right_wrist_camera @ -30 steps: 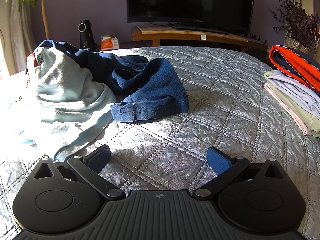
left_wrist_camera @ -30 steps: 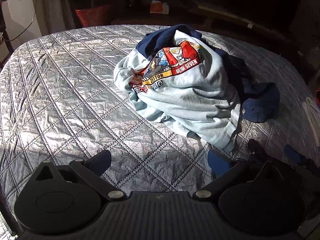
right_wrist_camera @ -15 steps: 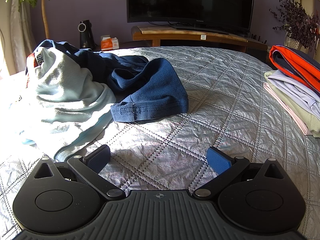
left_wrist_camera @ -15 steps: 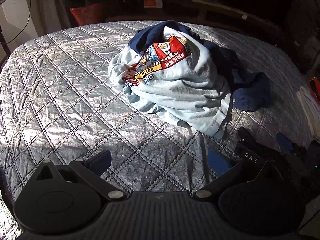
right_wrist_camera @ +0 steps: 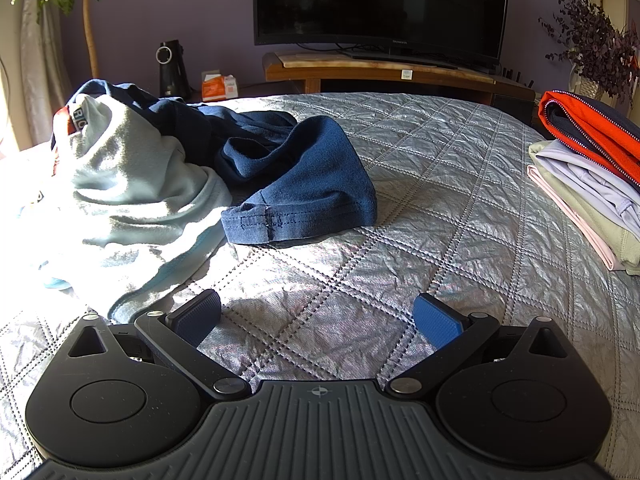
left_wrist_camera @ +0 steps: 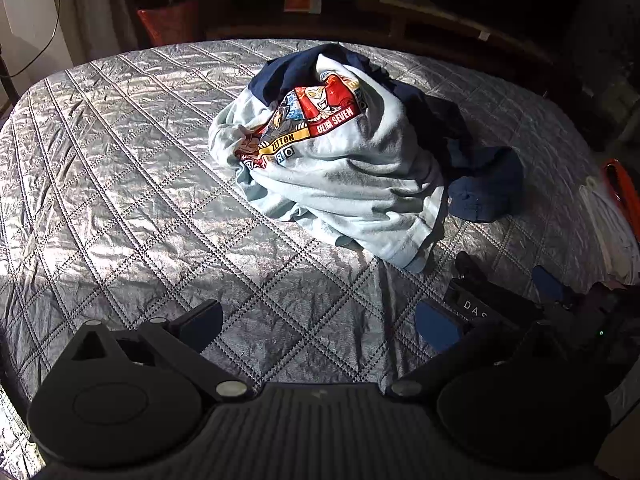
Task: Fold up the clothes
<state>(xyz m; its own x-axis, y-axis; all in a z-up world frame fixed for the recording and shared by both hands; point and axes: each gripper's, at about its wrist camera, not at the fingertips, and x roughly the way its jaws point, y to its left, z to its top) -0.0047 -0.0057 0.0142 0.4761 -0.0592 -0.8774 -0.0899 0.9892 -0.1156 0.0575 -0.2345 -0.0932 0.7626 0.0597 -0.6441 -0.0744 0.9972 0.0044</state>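
Note:
A crumpled pale blue shirt point(left_wrist_camera: 344, 184) with a red cartoon print and navy sleeves lies heaped on the quilted silver bedspread point(left_wrist_camera: 120, 184). In the right wrist view the same shirt point(right_wrist_camera: 132, 200) is at the left, its navy sleeve point(right_wrist_camera: 304, 200) spread toward the middle. My left gripper point(left_wrist_camera: 320, 322) hovers open above bare quilt, short of the heap. My right gripper point(right_wrist_camera: 318, 318) sits low and open on the quilt, just right of the shirt's hem. It also shows as a dark shape, the right gripper point(left_wrist_camera: 516, 292), at the lower right of the left wrist view.
A stack of folded clothes point(right_wrist_camera: 592, 184), topped by an orange garment, sits at the bed's right edge. Beyond the bed stand a TV point(right_wrist_camera: 380, 4) on a wooden stand, a tissue box point(right_wrist_camera: 220, 86), a dark speaker point(right_wrist_camera: 170, 68) and potted plants.
My left gripper has drawn back and up from the heap, so the shirt looks smaller and farther off. The right gripper has stayed still.

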